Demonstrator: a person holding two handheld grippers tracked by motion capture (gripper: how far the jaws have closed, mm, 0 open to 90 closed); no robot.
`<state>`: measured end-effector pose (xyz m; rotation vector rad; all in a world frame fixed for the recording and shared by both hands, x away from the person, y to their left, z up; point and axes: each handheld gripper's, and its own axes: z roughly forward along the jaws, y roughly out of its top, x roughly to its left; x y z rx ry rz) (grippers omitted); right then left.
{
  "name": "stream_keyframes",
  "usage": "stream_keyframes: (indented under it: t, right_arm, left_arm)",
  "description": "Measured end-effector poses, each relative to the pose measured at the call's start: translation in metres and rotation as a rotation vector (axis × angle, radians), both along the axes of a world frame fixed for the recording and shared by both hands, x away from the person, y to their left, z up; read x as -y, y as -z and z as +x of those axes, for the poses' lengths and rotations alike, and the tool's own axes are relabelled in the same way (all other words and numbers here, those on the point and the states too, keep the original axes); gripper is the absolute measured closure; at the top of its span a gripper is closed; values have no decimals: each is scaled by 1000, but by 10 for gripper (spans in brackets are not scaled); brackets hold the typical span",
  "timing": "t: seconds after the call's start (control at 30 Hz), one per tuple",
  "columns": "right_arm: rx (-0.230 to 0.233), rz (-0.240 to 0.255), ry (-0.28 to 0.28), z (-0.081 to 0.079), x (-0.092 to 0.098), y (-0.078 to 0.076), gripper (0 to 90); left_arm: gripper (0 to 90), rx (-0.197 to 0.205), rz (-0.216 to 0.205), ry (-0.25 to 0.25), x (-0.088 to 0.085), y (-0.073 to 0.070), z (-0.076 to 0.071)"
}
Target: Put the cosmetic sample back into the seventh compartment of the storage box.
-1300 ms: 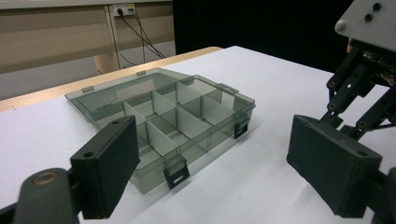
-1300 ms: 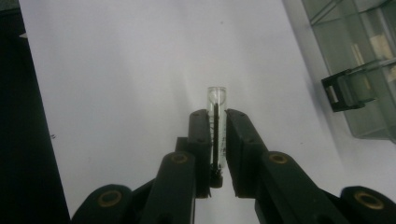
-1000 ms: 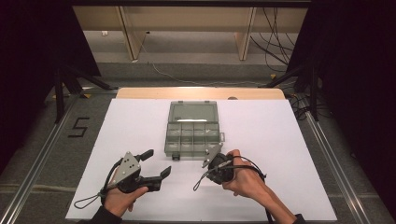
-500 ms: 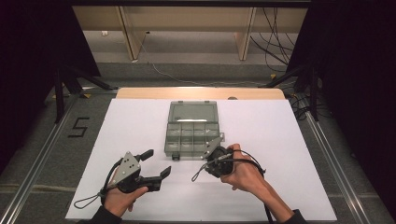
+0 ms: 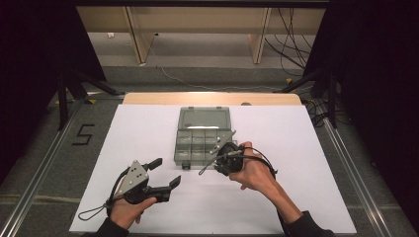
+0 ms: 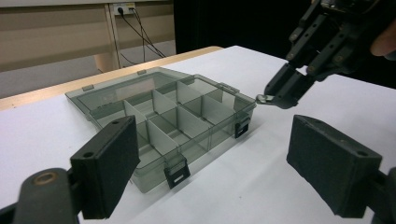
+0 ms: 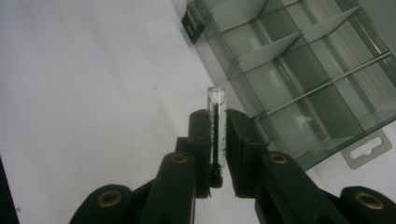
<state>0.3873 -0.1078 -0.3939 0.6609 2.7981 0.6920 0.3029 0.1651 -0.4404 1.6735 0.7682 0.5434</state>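
Tube pinched beside the open organizer

Pads of our right gripper (image 7: 217, 154) press from both sides on a small clear tube (image 7: 216, 122), whose open end sticks out past the tips. It hangs just off the near right corner of the grey compartment box (image 5: 202, 138), whose lid lies flat open behind. Our left gripper (image 5: 160, 174) rests low over the white table (image 5: 296, 143), jaws wide apart with nothing between them, pointing toward that box.
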Motion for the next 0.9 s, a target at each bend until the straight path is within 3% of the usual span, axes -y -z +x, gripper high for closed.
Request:
stream_keyframes:
  t: [0.6,0.7,0.73,0.77,0.9]
  right_arm:
    - [12,22,71,29,-7,2,810]
    - [16,34,88,34,-10,2,810]
    - [15,37,93,35,-11,2,810]
    - [14,38,103,36,-12,2,810]
    - [11,47,126,41,-16,3,810]
  left_arm:
    - [159,-10,6,-3,0,0,-1]
    - [159,6,-3,1,0,0,1]
    - [159,-10,2,-6,0,0,-1]
    - [159,8,-2,2,0,0,1]
    - [159,-8,-3,-5,0,0,-1]
